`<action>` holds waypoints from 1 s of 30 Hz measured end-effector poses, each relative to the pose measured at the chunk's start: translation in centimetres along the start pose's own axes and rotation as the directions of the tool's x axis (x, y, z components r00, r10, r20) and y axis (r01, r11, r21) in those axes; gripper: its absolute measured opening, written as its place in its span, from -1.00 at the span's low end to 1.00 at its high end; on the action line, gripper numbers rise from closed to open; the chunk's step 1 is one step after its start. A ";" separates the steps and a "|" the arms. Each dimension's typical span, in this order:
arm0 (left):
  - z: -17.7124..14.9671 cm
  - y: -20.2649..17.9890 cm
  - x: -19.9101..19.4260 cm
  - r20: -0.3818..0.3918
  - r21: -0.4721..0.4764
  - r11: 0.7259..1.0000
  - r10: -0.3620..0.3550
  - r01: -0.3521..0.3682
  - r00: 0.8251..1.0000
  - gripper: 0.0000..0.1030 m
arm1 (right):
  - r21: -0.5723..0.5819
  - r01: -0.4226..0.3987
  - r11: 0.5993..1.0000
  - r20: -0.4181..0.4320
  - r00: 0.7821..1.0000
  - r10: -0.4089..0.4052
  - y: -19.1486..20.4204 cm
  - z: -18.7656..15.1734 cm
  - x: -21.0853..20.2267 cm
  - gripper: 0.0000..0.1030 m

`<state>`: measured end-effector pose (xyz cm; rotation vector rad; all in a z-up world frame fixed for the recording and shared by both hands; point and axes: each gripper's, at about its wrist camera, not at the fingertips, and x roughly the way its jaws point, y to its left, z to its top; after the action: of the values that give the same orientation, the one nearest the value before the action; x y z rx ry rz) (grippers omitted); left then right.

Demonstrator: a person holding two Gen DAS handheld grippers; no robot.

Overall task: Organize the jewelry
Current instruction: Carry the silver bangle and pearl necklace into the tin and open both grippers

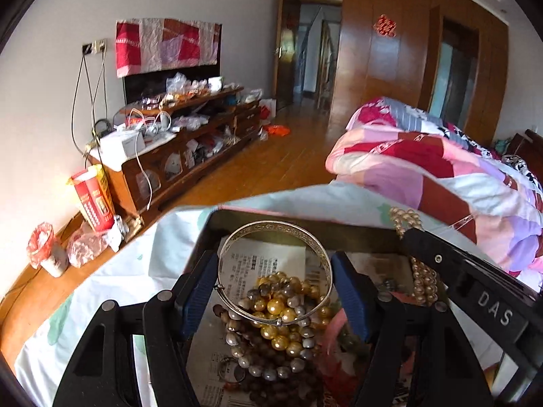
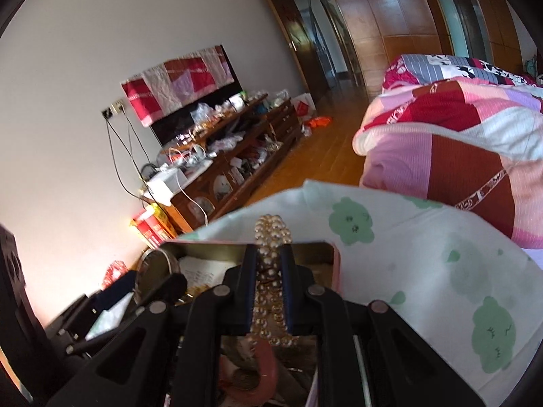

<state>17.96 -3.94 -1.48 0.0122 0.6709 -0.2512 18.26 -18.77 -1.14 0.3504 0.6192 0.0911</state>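
Left wrist view: the left gripper (image 1: 275, 291) grasps a thin silver metal bangle (image 1: 271, 237) across its width, the blue pads (image 1: 200, 288) pressing on its two sides, so the ring stands tilted above a shallow rectangular metal tin with a pink rim (image 1: 217, 218). The tin is the landmark here. Inside it, on a sheet of printed newspaper lining (image 1: 261, 261), lies a heap of gold, grey and brown round bead strands (image 1: 285, 312), directly under the bangle. At the tin's right side the black right gripper (image 1: 475, 291) crosses the picture, with a wide band of cream pearls (image 1: 410, 220) showing past its tip.

In the right wrist view, the right gripper (image 2: 268, 268) is clenched on that woven pearl band (image 2: 269, 237), which sticks up between the narrow jaws over the tin's far wall (image 2: 319, 249). The tin sits on a pale bedsheet printed with green animal shapes (image 2: 424, 254). Beyond the tin, a pink, red and white patchwork quilt (image 2: 458, 135) is bunched on the bed.
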 end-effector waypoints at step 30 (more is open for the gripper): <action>-0.5 -0.8 1.2 -0.044 0.024 0.998 0.058 -0.057 0.997 0.37 | -0.059 0.125 0.990 0.212 0.971 -0.110 0.8 -0.7 -3.0 0.89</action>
<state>18.39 -4.94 -2.53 0.0585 0.7110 -0.2038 15.39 -18.40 0.26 0.2488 0.4271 -0.0373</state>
